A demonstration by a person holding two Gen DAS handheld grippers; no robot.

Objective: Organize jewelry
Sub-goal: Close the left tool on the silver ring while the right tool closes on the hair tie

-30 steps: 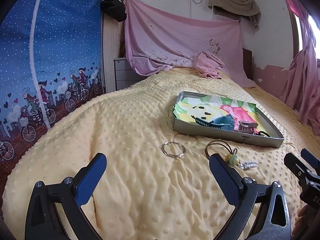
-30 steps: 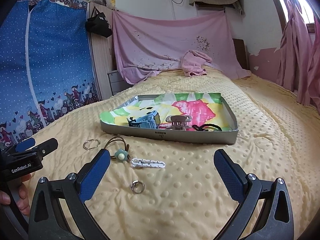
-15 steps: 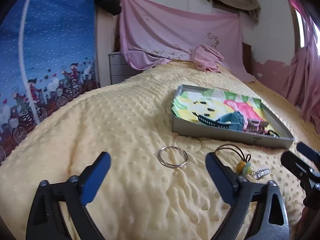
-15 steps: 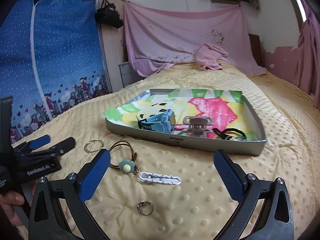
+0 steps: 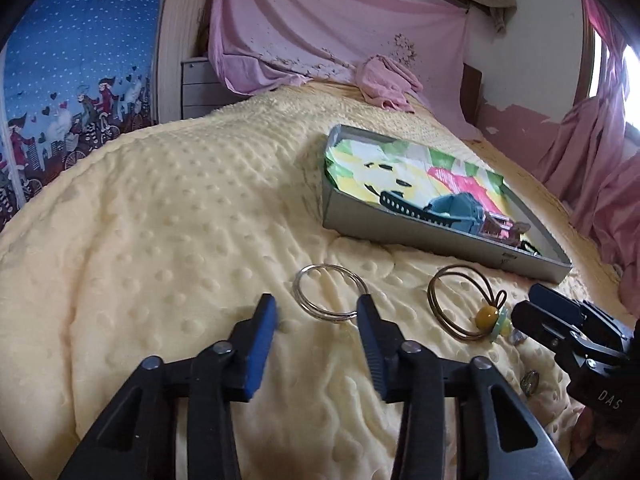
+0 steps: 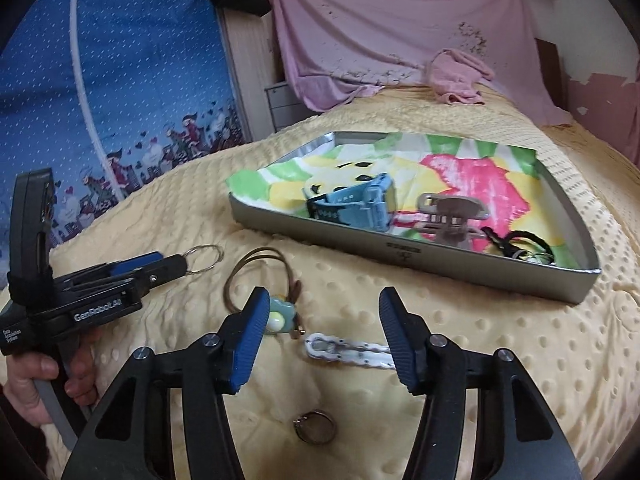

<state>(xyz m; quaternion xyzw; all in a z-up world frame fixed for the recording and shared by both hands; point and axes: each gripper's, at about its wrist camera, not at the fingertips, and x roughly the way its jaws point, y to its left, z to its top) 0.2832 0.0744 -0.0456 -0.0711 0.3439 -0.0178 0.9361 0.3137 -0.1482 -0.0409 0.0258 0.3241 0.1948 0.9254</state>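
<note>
A grey tin tray lies on the yellow bed and holds a blue watch, a hair claw and a black tie. A silver bangle lies just ahead of my left gripper, which is open and narrowed, its right fingertip at the bangle's rim. My right gripper is open above a white hair clip. A brown hair tie with a flower charm lies beside it, and a small ring lies nearer.
The dotted yellow blanket covers the bed. A blue fabric wardrobe stands on the left, with a grey drawer unit behind. Pink cloth hangs at the headboard and pink curtains on the right.
Both grippers have moved forward and down toward the items on the blanket and their jaws have narrowed. The left one now reaches the bangle; the right one is over the white clip.
</note>
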